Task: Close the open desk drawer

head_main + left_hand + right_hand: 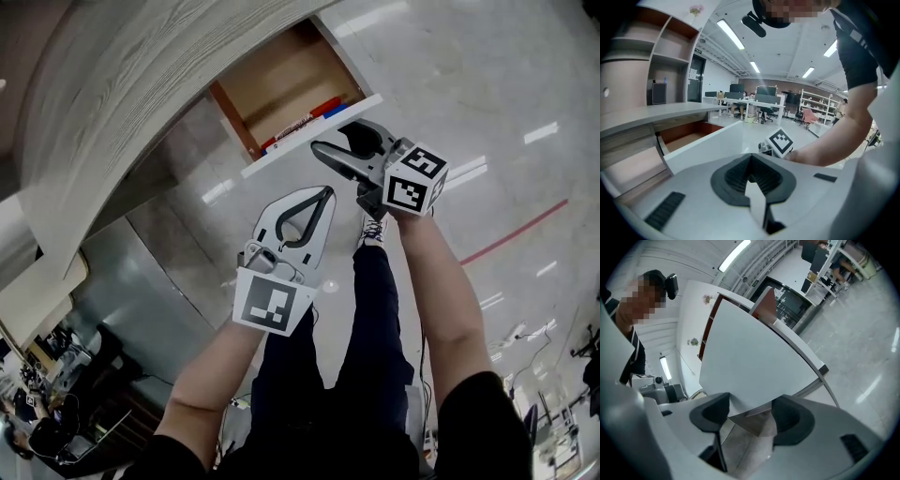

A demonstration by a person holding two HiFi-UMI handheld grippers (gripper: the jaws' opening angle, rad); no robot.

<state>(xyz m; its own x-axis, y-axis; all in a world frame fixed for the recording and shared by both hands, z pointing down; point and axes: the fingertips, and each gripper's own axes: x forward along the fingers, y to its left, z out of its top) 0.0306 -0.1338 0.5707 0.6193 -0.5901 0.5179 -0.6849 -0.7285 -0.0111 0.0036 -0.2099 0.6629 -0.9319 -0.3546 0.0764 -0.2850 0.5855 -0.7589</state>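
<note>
The desk drawer (pixel 281 89) stands pulled out from under the wood-grain desk top (pixel 122 75), with red and blue pens (pixel 305 117) lying along its front. Its white front panel (pixel 309 136) (pixel 750 362) faces me. My right gripper (pixel 323 148) (pixel 750 416) is at that panel, jaws open, with the panel's lower edge sitting between the two dark pads. My left gripper (pixel 328 192) (pixel 751 176) hangs lower and nearer me, shut on nothing and clear of the drawer front (pixel 708 140). In the left gripper view the right gripper's marker cube (pixel 780 140) shows beside the panel.
A person's legs and shoe (pixel 375 309) are below the grippers on the glossy tiled floor, which has a red line (pixel 525 230) at the right. Shelving (pixel 665 61) rises above the desk. Office desks and chairs (pixel 754 105) stand far behind.
</note>
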